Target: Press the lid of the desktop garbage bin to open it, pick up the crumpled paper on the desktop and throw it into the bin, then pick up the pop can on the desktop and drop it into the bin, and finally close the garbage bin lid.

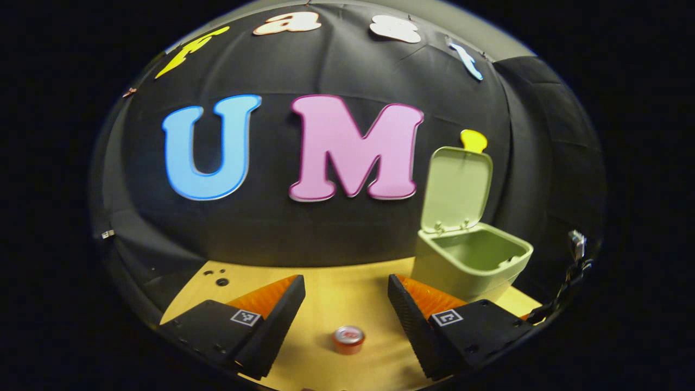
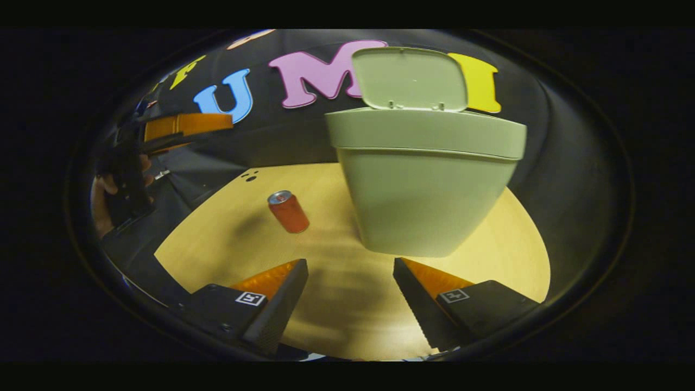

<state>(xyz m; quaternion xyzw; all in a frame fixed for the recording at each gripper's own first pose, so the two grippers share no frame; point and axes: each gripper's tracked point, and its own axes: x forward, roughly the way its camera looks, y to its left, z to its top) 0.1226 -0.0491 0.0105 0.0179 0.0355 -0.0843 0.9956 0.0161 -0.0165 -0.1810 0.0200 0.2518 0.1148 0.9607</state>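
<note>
Your left gripper (image 1: 346,304) has its fingers spread wide, holding nothing, and the pop can (image 1: 348,340) stands upright on the worktop (image 1: 336,288) between them, untouched. Beyond it to the right sits the bin (image 1: 469,266), its lid (image 1: 457,187) raised (the hollow inside shows in the left gripper view). Your right gripper (image 2: 350,293) is likewise wide open and empty, low before the bin's front wall. In the right gripper view, your hand (image 2: 100,203) holds the left gripper up, left of the can.

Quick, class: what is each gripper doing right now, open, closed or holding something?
Left gripper: open, holding nothing, above the pop can.
Right gripper: open, holding nothing, facing the garbage bin.
</note>
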